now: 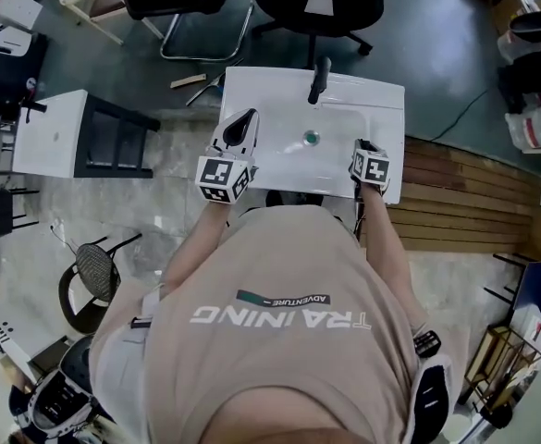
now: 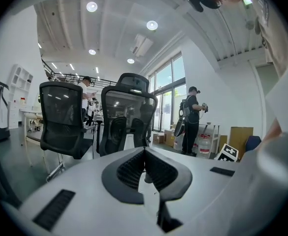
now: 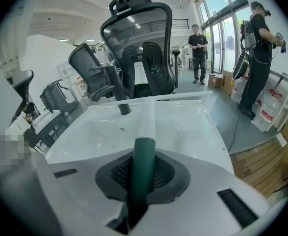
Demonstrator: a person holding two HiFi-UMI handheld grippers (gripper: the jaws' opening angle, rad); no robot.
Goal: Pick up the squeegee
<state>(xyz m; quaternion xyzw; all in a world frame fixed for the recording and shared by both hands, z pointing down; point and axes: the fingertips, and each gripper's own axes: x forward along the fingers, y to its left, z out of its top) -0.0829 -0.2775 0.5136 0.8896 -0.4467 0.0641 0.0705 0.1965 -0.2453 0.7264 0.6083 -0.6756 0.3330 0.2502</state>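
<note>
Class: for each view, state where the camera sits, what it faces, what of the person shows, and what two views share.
Head view: on the head, facing steeply down at the sink; shirt, arms, left gripper, right gripper show.
Left gripper view: on that gripper, about level, facing office chairs; its shut jaws show.
Right gripper view: on that gripper, tilted down at the faucet; jaws clamp the squeegee.
Shared: head and right gripper views both show sink, faucet.

tee: tan, white "TRAINING" print | L gripper + R gripper: white shells, b/w marker cubes
</note>
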